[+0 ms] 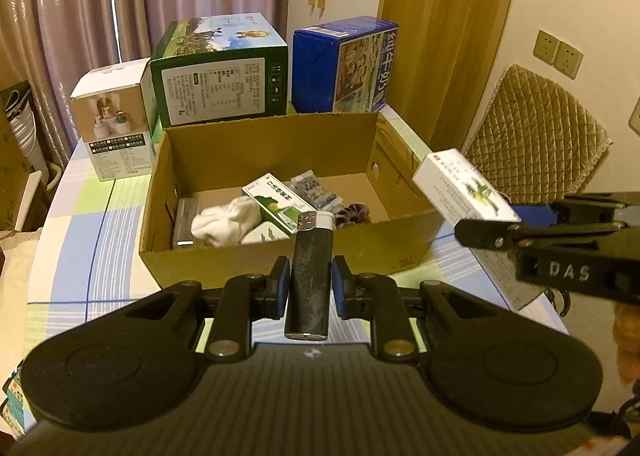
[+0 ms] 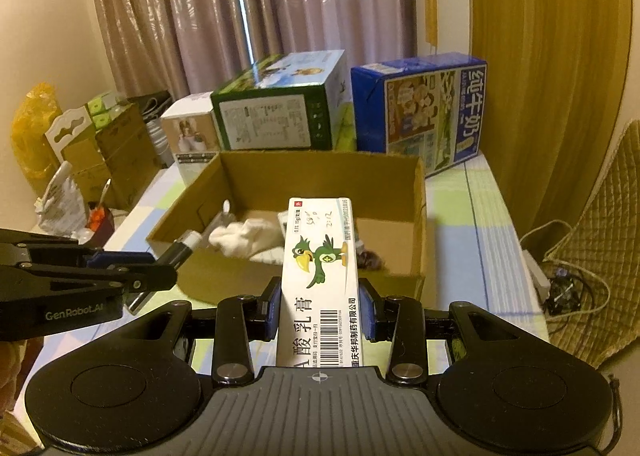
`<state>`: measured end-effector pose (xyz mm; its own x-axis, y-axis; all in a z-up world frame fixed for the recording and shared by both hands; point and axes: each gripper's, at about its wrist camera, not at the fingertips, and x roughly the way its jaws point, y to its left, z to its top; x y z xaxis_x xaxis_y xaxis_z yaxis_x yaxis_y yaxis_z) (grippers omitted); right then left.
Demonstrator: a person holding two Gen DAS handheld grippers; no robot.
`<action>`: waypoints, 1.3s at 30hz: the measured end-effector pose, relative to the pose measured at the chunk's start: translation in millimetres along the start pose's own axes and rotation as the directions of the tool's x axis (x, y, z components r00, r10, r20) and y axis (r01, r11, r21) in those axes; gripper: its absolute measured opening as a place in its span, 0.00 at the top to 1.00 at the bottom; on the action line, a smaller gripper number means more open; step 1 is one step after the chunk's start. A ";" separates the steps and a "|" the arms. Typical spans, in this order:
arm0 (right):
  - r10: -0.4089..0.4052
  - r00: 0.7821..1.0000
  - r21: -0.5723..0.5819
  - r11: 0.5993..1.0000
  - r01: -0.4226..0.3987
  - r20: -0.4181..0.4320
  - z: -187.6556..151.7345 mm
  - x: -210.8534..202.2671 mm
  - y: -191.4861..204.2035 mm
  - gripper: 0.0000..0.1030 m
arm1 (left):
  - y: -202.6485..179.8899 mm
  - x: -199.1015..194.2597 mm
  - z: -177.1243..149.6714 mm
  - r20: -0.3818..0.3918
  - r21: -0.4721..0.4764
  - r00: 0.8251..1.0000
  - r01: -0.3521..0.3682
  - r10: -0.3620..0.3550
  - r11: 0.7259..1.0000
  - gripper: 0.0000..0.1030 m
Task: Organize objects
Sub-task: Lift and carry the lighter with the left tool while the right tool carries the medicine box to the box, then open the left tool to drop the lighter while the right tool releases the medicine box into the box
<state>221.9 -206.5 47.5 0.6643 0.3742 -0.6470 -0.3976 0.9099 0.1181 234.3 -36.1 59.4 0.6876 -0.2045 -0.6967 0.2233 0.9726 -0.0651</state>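
- Now the left gripper clamps a black lighter, long axis pointing far toward the cardboard box.
- Right gripper grips an ointment carton likewise, just short of the box's near rim.

Cardboard box on table; cartons behind.

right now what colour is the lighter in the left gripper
Black body with a white top, on the lighter; clearest in the left wrist view.
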 end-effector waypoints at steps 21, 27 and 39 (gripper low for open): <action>0.000 0.998 0.027 1.000 0.002 -0.057 79.9 73.2 -36.1 0.66 | 22.5 69.2 79.7 -0.052 0.025 0.998 -0.024 0.025 0.999 0.82; -0.001 0.997 0.038 0.999 0.004 -0.076 77.6 85.5 -41.1 0.66 | 25.1 83.7 80.9 -0.066 0.025 0.998 -0.019 0.021 0.999 0.82; -0.007 0.996 0.049 0.999 0.011 -0.085 82.5 102.0 -45.7 0.66 | 33.1 99.0 92.3 -0.060 0.020 0.998 -0.002 0.003 1.000 0.82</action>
<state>360.0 -195.2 38.2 0.6113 0.3512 -0.7092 -0.3582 0.9219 0.1477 373.5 -34.4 54.1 0.6455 -0.1945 -0.7385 0.2358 0.9705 -0.0496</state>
